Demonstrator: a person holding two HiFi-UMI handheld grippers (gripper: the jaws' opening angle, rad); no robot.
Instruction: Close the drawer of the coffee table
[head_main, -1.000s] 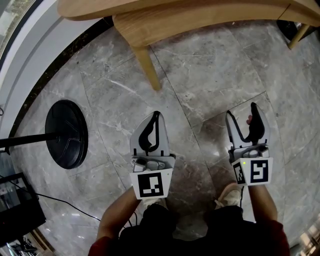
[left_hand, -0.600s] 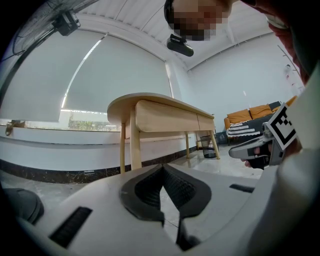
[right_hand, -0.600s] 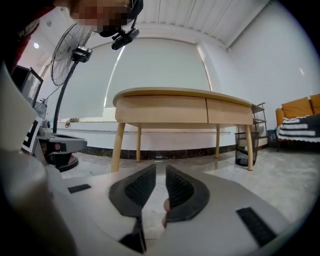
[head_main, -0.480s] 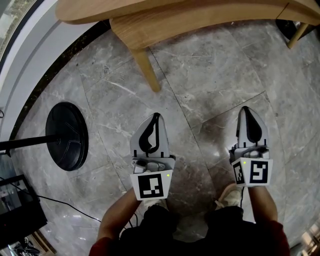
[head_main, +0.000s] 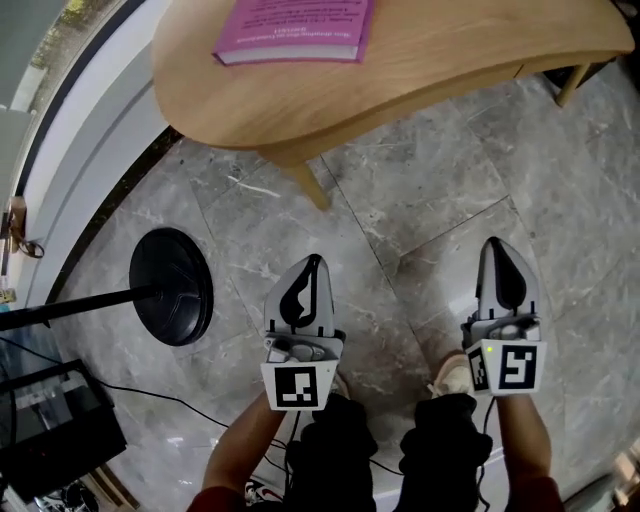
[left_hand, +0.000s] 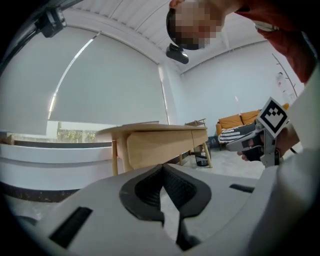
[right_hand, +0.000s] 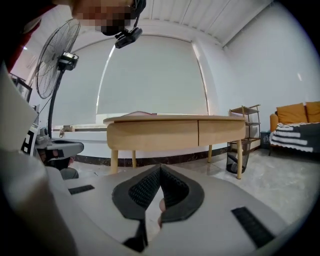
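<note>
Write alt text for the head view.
Seen from above, a person on a grey marble floor holds the left gripper and right gripper, both shut and empty, pointing toward a light wooden coffee table. A pink book lies on it; a black round stand base sits at left.

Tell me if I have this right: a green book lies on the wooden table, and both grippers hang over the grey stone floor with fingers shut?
Not quite: the head view shows the book is pink, not green. It does lie on the wooden table, and the left gripper and right gripper hang shut over the grey floor.
</note>
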